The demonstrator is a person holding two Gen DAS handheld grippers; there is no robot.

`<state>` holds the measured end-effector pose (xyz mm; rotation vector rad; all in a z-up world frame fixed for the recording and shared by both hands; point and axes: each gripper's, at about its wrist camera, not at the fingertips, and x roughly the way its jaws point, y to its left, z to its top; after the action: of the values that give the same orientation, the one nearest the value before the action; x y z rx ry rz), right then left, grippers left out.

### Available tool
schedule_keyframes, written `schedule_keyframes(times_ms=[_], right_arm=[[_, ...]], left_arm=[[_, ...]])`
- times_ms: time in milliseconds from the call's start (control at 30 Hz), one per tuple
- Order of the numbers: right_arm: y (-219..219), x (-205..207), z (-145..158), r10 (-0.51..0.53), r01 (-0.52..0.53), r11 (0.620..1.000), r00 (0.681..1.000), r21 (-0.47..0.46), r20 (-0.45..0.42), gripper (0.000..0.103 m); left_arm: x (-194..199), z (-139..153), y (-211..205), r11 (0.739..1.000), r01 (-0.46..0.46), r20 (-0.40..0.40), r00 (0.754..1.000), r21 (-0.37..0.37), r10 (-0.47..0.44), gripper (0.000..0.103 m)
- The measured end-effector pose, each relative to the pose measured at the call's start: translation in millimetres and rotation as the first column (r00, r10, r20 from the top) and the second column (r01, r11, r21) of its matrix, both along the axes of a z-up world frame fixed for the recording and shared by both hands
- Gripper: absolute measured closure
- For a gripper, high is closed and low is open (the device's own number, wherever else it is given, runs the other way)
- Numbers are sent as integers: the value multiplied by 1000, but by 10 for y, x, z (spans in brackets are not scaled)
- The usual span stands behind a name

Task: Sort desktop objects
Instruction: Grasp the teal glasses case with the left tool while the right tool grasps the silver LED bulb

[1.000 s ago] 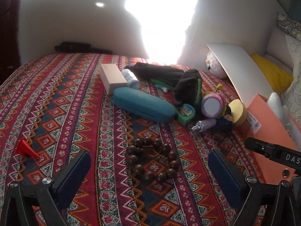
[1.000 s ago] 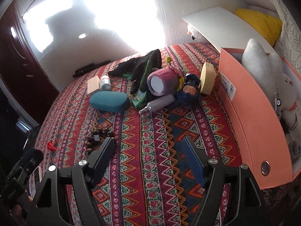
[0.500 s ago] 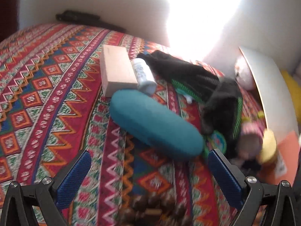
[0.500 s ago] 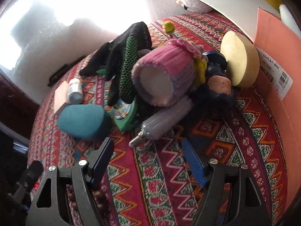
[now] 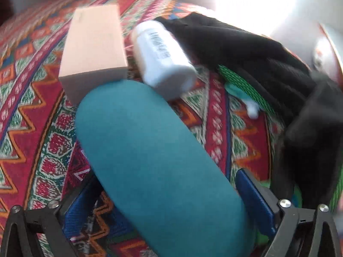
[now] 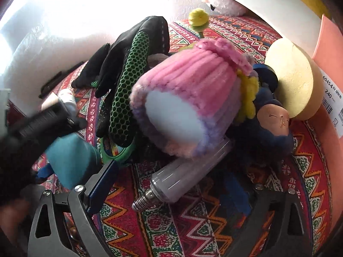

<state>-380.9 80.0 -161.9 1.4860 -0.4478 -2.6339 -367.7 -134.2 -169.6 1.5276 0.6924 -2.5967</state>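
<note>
Teal oblong case (image 5: pixel 154 162) between spread left tool (image 5: pixel 169 201) fingers; right tool (image 6: pixel 171 192) spread.

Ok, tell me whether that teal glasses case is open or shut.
Shut. The teal glasses case shows one smooth closed shell, no lid lifted or gap visible. It lies flat on the patterned cloth between the fingers of the open left gripper.

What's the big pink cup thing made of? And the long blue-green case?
The pink cup thing looks like fuzzy chenille or plush: soft ribbed rows, hairy edges, with a smooth white bottom, perhaps plastic. The blue-green case looks cloth-covered over something firm: matte, no shine, smooth rounded shape. Touch would settle it; the left tool straddles it.
</note>
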Motion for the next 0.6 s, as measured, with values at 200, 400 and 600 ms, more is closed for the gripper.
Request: schedule_keyframes(times_ms=[200, 400, 600], right_arm=[[331, 60, 56, -85, 91, 980, 995, -175, 43, 8], [138, -96, 117, -109, 111, 993, 991, -32, 74, 12], [64, 34, 125, -70, 68, 986, 998, 154, 3, 64]], left_arm=[[242, 79, 118, 981, 139, 10, 990, -134, -139, 33], [81, 35, 138, 961, 169, 54, 986, -220, -161, 28], [-24, -31, 243, 933, 223, 39, 974, -283, -221, 21]])
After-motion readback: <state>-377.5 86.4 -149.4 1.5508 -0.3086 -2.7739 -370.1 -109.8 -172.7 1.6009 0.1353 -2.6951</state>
